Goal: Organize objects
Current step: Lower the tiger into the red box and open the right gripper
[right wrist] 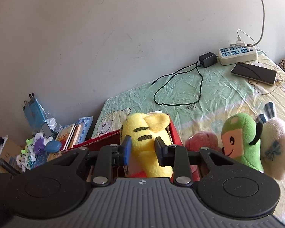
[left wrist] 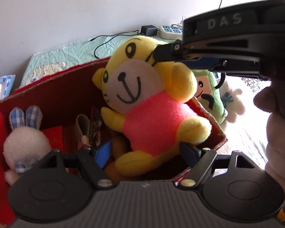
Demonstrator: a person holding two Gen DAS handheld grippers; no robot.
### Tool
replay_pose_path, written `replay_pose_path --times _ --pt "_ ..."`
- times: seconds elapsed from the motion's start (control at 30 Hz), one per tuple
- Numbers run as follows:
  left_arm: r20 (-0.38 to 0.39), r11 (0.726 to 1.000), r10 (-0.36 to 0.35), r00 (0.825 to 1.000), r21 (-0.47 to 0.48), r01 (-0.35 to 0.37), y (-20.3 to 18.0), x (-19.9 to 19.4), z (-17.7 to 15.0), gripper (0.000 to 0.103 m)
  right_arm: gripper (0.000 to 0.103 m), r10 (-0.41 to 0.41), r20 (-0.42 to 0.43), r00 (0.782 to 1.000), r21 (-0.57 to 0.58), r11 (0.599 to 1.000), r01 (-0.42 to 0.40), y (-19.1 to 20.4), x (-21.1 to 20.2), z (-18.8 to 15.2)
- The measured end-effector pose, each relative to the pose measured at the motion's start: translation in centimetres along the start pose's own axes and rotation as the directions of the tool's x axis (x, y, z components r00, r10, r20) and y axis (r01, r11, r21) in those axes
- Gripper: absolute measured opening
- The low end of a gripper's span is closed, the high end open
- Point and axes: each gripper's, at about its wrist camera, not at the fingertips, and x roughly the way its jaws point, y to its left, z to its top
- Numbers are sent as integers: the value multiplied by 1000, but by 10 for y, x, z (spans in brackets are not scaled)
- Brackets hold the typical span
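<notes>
The right gripper (right wrist: pixel 142 150) is clenched on the yellow tiger plush's (right wrist: pixel 148 133) head, holding it over the red box (left wrist: pixel 57 95). The left gripper (left wrist: pixel 148 152) is spread below the plush's legs, gripping nothing. Right of the right gripper, a green plush (right wrist: pixel 241 138) lies on the bed (right wrist: pixel 209 95).
</notes>
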Motion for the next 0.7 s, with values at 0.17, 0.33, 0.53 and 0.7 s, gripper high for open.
replay_pose_path --times 0.17,0.33,0.53,0.7 --pt "-23 999 -21 1000 -29 20 4 7 1 82 28 -36 -21 999 -33 999 35 -1 10 -5" --pt "-46 999 -12 999 -35 10 3 13 5 84 29 -53 -13 999 -58 997 52 -2 9 -6" --pt "-71 999 23 997 -25 -25 -3 15 7 85 32 -40 -11 999 -35 999 40 -9 5 -9" --pt "-93 998 47 995 -36 -50 -5 13 10 85 35 -30 -19 999 -7 1000 30 -15 1 -13"
